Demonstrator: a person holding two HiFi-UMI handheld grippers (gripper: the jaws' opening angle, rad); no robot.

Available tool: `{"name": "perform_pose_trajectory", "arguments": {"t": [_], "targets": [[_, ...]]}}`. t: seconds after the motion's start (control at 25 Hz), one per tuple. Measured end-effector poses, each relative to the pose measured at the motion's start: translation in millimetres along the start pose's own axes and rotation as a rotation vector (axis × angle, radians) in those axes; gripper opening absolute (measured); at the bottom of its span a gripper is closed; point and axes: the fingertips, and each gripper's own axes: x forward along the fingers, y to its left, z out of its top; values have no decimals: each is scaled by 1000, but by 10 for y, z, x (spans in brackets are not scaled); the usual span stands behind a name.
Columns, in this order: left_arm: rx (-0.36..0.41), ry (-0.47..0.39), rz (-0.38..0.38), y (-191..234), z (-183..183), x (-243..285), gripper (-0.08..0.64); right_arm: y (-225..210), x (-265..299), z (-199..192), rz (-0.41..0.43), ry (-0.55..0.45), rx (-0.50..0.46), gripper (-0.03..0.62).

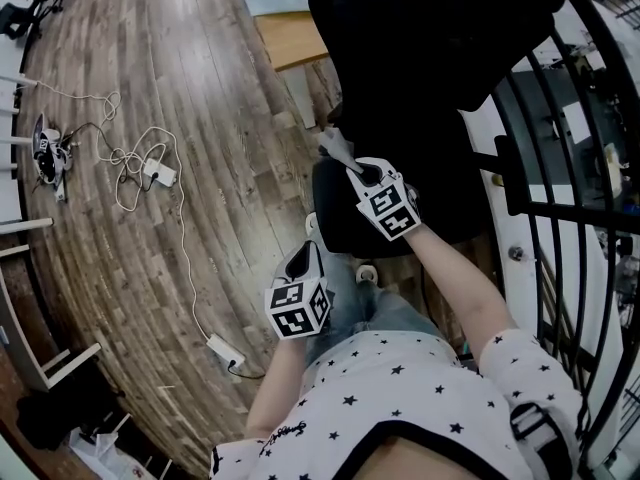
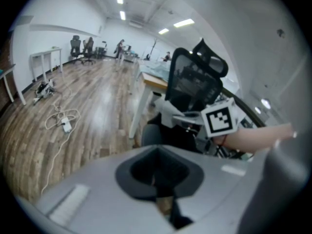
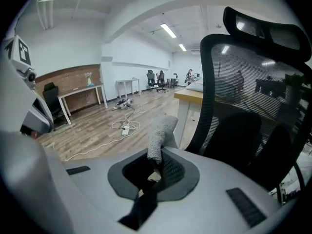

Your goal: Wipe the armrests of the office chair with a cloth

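Note:
The black office chair point(image 1: 420, 78) stands in front of me; its mesh back point(image 3: 243, 106) and headrest point(image 3: 263, 26) fill the right gripper view. I cannot pick out its armrests against the black. My right gripper point(image 1: 352, 168) is shut on a grey cloth point(image 1: 335, 146) at the chair's left side, above the seat point(image 1: 345, 218). The cloth point(image 3: 160, 135) sticks up out of the right gripper point(image 3: 155, 167). My left gripper point(image 1: 300, 258) hangs lower and nearer to me, apart from the chair, jaws together and holding nothing. The left gripper view shows the cloth point(image 2: 168, 113) in front of the chair point(image 2: 195, 82).
White cables and power strips point(image 1: 150, 168) lie on the wooden floor at the left. A wooden desk point(image 1: 290, 38) stands behind the chair. A black metal railing point(image 1: 560, 168) runs along the right. White table legs point(image 1: 20, 228) line the far left edge.

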Motion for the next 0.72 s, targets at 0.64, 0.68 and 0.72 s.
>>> {"name": "perform_pose_trajectory", "arguments": {"t": [0.64, 0.68, 0.72], "targets": [[-8, 13, 0, 152, 82, 182, 3, 176, 580, -330, 59, 148, -83, 28], [-9, 14, 1, 161, 83, 188, 3, 196, 601, -358, 65, 157, -82, 29], [-10, 14, 2, 168, 85, 191, 3, 212, 618, -385, 68, 166, -81, 29]]}}
